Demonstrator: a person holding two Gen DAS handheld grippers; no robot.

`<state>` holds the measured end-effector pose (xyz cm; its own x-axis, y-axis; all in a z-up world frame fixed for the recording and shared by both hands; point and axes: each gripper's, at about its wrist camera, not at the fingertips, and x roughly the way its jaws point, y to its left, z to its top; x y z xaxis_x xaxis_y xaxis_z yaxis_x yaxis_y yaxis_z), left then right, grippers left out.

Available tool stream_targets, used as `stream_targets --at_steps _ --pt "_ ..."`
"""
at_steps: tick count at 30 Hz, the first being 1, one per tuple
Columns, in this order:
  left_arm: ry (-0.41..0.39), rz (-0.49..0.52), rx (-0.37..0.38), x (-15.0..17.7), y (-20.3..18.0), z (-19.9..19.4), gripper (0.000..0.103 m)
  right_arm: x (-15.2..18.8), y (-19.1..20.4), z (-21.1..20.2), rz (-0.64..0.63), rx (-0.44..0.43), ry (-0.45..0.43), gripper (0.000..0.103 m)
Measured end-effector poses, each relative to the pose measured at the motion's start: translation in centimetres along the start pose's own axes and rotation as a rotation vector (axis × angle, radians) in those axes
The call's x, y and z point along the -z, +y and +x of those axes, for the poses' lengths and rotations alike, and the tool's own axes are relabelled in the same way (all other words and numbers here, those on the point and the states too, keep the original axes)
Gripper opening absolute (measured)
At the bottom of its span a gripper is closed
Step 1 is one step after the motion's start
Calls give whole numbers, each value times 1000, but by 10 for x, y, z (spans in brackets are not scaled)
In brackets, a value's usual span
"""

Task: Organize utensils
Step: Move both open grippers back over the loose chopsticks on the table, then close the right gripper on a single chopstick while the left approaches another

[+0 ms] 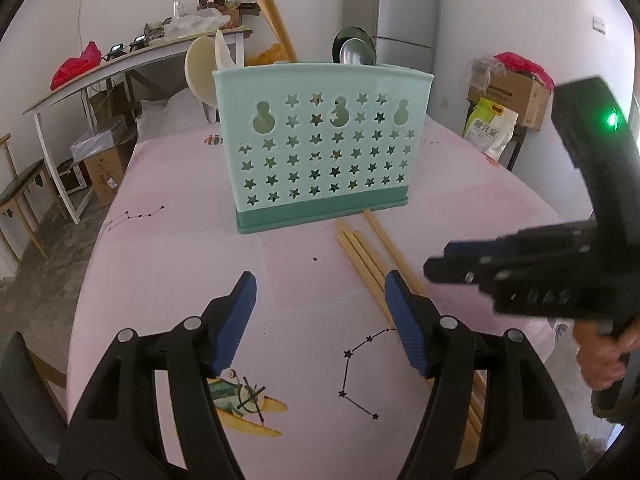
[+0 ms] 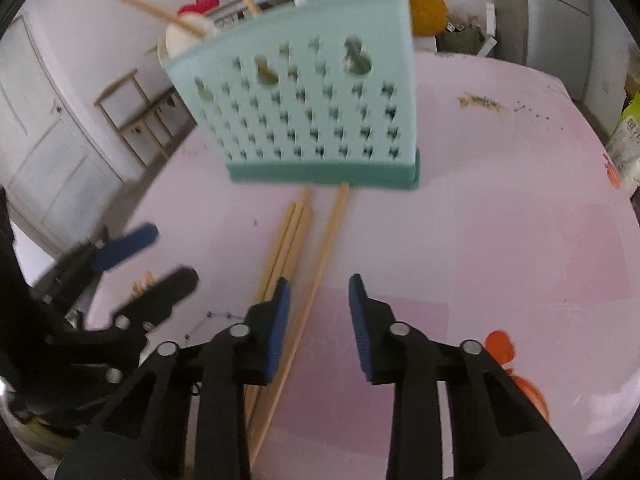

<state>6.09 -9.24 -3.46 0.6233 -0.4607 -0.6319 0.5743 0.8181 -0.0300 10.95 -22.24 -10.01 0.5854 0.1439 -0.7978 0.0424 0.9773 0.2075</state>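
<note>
A mint-green utensil holder [image 1: 320, 144] with star-shaped holes stands upright on the pink table [image 1: 180, 248]. Chopsticks [image 1: 272, 12], a white spoon [image 1: 204, 68] and a metal ladle [image 1: 354, 50] stick up out of it. Several wooden chopsticks [image 1: 360, 256] lie loose in front of the holder [image 2: 312, 120]. My left gripper [image 1: 320, 300] hovers open over bare cloth, left of them. In the right wrist view my right gripper [image 2: 319, 292] is low over the table with a gap between its pads. One loose chopstick [image 2: 328, 240] runs under that gap close to the left pad, and nothing is gripped.
A long side table [image 1: 120, 68] with clutter, cardboard boxes [image 1: 516, 92] and a grey fridge [image 1: 400, 4] stand beyond the table. A person's hand [image 1: 604, 360] holds the right gripper at the right edge. The left gripper [image 2: 174, 256] shows at the left of the right wrist view.
</note>
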Motion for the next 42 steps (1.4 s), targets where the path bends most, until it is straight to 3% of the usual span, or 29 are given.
stream_targets --at_steps 7,12,16,21,27,32,40,42 --pt "1 -7 79 -1 -7 -3 62 13 5 11 -53 96 24 6" --pt "26 13 151 -1 -18 2 39 15 -11 6 0 105 17 5" --pt "43 29 149 -1 -23 6 30 6 -21 1 71 5 1 6" --pt "71 19 149 1 -22 7 17 -3 -3 8 28 -20 -5 9" --pt "92 6 152 2 -18 10 16 -1 5 19 -3 12 26 16" --pt "106 6 146 1 -16 14 16 -2 -2 16 49 -54 34 16" --pt "126 3 141 0 -19 22 17 -3 1 17 5 25 30 14" --pt "142 29 136 0 -25 29 25 -1 -5 14 18 43 30 11"
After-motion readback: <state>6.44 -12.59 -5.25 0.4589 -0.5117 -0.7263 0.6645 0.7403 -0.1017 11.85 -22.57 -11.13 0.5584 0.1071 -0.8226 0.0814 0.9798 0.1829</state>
